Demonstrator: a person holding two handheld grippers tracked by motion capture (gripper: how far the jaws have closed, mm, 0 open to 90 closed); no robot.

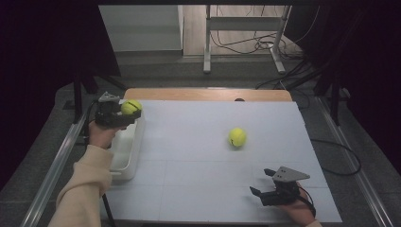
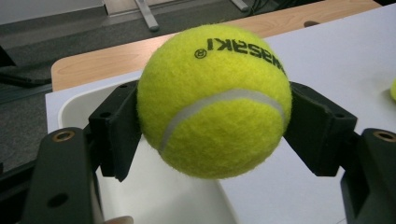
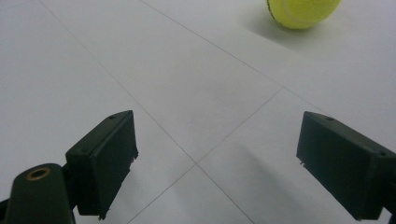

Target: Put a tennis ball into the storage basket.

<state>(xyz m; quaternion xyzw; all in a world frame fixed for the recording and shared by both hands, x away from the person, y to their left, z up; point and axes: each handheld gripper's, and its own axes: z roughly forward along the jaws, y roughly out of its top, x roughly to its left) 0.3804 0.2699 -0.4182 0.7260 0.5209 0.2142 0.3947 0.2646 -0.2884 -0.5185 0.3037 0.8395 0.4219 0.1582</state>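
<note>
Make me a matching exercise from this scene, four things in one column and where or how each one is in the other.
1. left hand-held gripper
2. right hand-held gripper
3. loose yellow felt tennis ball
4. white plastic rectangular bin

A. lying on the white tabletop
B. at the table's left edge
C. shut on a yellow tennis ball
D. open, holding nothing

Pairs: 1-C, 2-D, 3-A, 4-B

In the right gripper view the loose ball (image 3: 302, 11) is cut off by the top edge; the tray (image 2: 154, 196) is largely hidden by the held ball (image 2: 215, 100).
</note>
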